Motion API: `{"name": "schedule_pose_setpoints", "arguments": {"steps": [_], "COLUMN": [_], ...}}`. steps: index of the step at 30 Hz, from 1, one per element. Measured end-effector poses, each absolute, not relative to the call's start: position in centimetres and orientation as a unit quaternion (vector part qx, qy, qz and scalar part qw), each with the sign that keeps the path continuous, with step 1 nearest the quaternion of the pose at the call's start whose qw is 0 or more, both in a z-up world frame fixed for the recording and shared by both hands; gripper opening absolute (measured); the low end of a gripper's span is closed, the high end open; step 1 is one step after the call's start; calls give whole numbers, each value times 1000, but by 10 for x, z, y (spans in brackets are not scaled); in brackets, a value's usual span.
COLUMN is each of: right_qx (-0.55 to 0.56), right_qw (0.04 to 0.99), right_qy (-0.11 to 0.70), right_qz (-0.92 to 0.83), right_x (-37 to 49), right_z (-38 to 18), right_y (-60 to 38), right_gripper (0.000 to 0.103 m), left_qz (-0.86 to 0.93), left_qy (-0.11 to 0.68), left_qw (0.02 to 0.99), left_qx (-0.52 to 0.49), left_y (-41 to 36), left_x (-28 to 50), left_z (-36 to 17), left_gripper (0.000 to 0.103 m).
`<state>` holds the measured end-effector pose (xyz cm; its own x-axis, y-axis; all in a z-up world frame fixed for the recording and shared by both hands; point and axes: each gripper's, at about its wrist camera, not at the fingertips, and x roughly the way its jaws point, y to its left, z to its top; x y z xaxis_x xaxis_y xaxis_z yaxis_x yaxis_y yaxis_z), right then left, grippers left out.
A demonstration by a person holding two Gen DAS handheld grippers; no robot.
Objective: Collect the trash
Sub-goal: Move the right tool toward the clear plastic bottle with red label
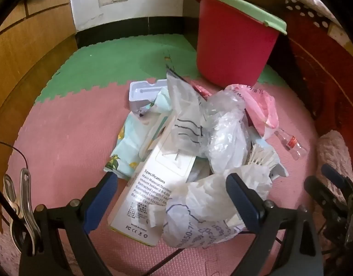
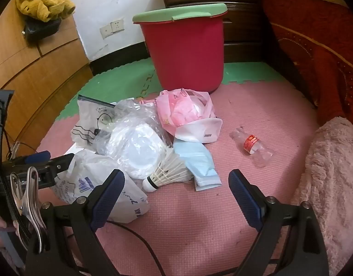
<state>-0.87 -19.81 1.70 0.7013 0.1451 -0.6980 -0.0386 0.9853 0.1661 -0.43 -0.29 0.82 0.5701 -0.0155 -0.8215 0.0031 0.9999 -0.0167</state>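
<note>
While both grippers hang low over the pink foam mat [image 2: 188, 218], the trash sits in one messy pile in front of the red bin [image 2: 185, 53] with the green rim. The left gripper [image 1: 172, 188] has its jaws wide apart, with a crumpled white bag [image 1: 206, 207] and a white box [image 1: 149, 197] between them, but I cannot tell if either jaw touches them. The box has small print on it, and part of it is hidden under bags. The right gripper [image 2: 176, 186] also has its jaws wide apart and holds nothing; bare mat lies between them, with a shuttlecock [image 2: 162, 174] just past its left finger. Next to the shuttlecock lies a blue face mask [image 2: 197, 158]. A clear plastic bag [image 2: 135, 138] covers something white and round, maybe a plate, but it is hard to make out. A pink bag [image 2: 181, 108] sits near the bin. A small clear bottle [image 2: 252, 146] with a red label lies alone on the mat, apart from the pile. The inside of the bin is hidden from both views. A fluffy pink rug [image 2: 332, 172] is cut off at the right edge.
</note>
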Motion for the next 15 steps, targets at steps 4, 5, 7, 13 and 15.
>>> {"name": "schedule_pose_setpoints", "arguments": {"steps": [4,5,7,13,15], "right_qx": [68,68,70,80,85], "right_qw": [920,920,920,921,920], "right_qy": [383,383,382,379,381], "right_qz": [50,49,50,49,49], "right_x": [-9,-9,-9,-8,-6], "right_z": [17,17,17,27,28], "right_y": [-198,-198,-198,-208,-209], "right_gripper": [94,94,94,94,94], "left_qz": [-9,-10,-10,-17,-17], "left_qy": [456,454,449,436,434], "left_qw": [890,891,894,900,901], "left_qx": [5,7,8,-2,5], "left_y": [-6,-6,-7,-2,-2], "left_x": [-7,-7,-8,-5,-2], "left_z": [15,17,21,42,49], "left_gripper": [98,98,98,98,98]}}
